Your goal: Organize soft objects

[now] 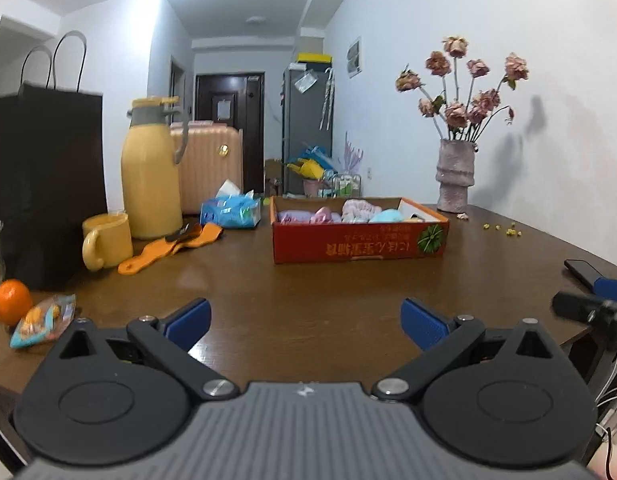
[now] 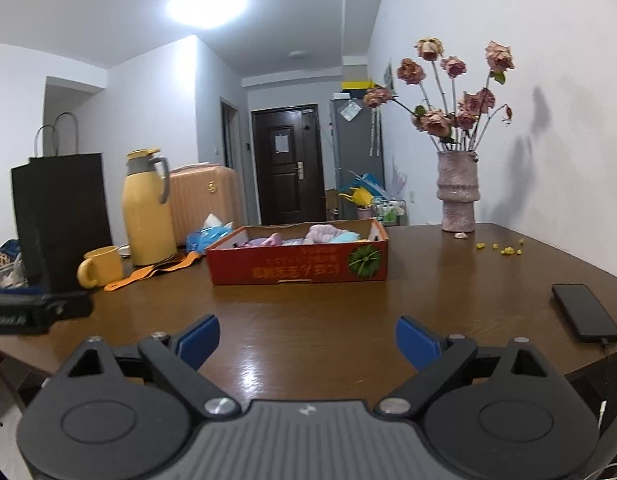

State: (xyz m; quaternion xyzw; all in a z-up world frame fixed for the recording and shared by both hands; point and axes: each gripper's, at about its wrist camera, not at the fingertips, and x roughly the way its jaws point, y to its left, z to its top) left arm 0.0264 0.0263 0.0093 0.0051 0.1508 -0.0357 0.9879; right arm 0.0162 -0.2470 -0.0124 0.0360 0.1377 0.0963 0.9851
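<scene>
gaping jaws, both grippers (image 1: 305,322) (image 2: 307,338) empty

A dark wooden bench (image 1: 308,292) fills the middle of both views. At centre sits a red cardboard box (image 1: 358,242) of soft things. To the left stand a yellow jug (image 1: 150,176), yellow mug (image 1: 106,240), black paper bag (image 1: 44,184), tissue pack (image 1: 230,210), orange strap (image 1: 172,248), orange (image 1: 11,300) and snack packet (image 1: 42,320). At right stand a vase (image 1: 455,176) and a phone (image 2: 584,312).
</scene>
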